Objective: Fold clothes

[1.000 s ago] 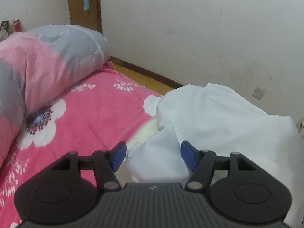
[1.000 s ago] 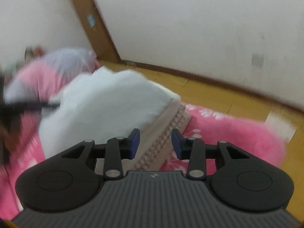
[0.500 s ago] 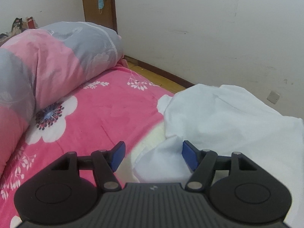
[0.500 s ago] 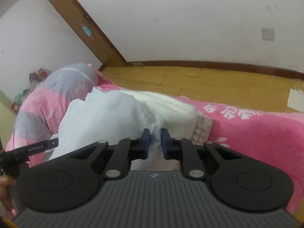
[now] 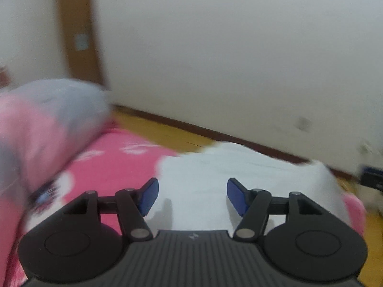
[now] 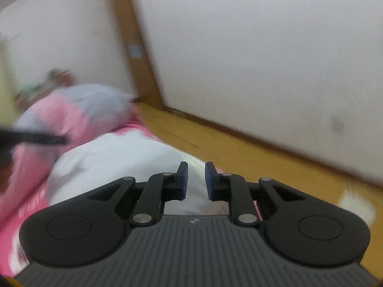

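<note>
A white garment (image 5: 215, 167) lies on the pink floral bed sheet (image 5: 115, 162). My left gripper (image 5: 192, 184) hovers above the garment's near part with nothing between its blue pads; its jaws stand wide and are closing a little. My right gripper (image 6: 195, 174) sits at the garment's (image 6: 115, 157) edge by the bed's side. White cloth fills the narrow gap between its pads, and the jaws are opening slightly. The right gripper (image 5: 371, 181) shows as a dark blur at the right edge of the left wrist view. The left gripper (image 6: 36, 138) is a dark bar at far left in the right wrist view.
A rolled pink and grey duvet (image 5: 47, 119) lies at the left of the bed. Beyond the bed's edge is wooden floor (image 6: 239, 148), then a white wall with a brown skirting board (image 5: 215, 134) and a wooden door frame (image 6: 134, 55). Both views are blurred.
The right gripper's jaws closed on the garment's edge, then spread a little. The left gripper rose and swung away from the fold. The garment now looks flatter and more stretched.
</note>
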Available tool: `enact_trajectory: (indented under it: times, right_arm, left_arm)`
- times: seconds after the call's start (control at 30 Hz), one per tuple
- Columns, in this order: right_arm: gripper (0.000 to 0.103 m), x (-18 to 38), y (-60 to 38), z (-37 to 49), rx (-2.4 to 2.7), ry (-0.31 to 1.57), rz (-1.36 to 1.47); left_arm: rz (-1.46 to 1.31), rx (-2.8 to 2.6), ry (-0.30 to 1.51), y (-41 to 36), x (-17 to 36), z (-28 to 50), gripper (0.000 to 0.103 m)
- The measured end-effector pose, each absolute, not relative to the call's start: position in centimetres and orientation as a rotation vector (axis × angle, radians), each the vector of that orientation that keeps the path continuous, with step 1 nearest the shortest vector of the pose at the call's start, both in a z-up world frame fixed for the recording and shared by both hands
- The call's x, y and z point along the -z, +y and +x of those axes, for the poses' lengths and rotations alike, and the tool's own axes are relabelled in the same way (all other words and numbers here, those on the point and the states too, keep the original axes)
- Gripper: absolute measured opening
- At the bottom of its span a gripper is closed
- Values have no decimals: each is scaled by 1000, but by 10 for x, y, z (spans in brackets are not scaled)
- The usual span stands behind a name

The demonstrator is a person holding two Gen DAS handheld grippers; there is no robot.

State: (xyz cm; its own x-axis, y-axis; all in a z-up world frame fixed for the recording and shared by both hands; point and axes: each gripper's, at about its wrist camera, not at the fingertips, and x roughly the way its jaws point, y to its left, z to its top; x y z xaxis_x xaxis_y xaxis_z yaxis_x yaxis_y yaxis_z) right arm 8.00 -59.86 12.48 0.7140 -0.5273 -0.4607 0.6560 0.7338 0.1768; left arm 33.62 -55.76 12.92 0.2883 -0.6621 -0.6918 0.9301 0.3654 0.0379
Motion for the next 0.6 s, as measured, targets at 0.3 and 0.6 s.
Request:
enact_trajectory:
  times: [0.3,0.6]
  right_arm:
    - [15,-86,-574,146,529,556,120]
    - [13,-82,-592,168,573,565,153]
  left_arm:
    - [530,1103,717,-618,-72,352,58]
    - [506,1078,740,-631,-63,369,64]
